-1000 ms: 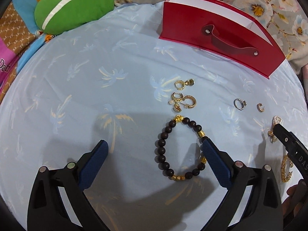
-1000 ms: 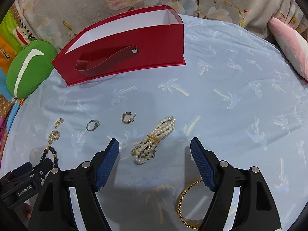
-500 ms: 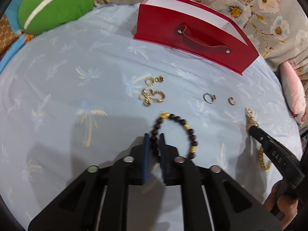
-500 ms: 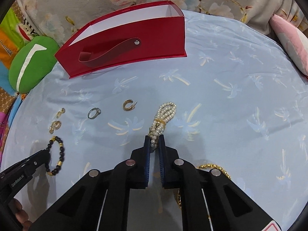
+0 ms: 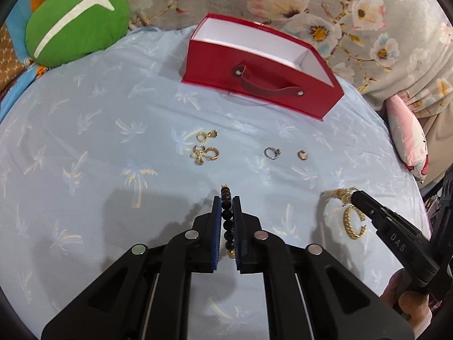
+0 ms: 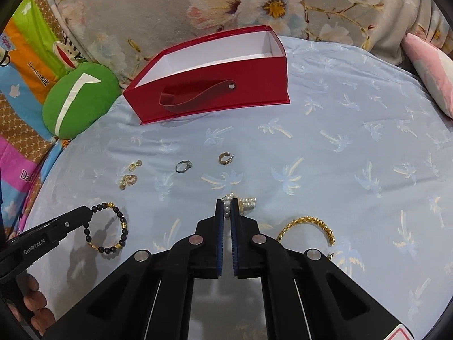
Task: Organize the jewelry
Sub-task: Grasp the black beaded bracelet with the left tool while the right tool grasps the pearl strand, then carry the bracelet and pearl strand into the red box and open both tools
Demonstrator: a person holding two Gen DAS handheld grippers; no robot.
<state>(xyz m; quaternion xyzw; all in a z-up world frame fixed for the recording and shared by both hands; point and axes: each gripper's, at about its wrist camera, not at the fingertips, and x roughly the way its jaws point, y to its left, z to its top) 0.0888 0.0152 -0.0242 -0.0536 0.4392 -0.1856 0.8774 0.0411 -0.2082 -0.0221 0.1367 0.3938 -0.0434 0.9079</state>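
On the blue sheet (image 5: 85, 130), left tongs (image 5: 226, 206) pinch the bead bracelet (image 6: 106, 228); right tongs (image 6: 227, 209) pinch pearls (image 6: 246, 201); rings (image 5: 272, 153) nearby.

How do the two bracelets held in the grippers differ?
The bead bracelet has dark round beads with gold spacers; the pearl bracelet has white pearls in several strands. The bead bracelet hangs as an open loop from the left gripper; the pearl bracelet bunches at the right gripper. Both are clamped.
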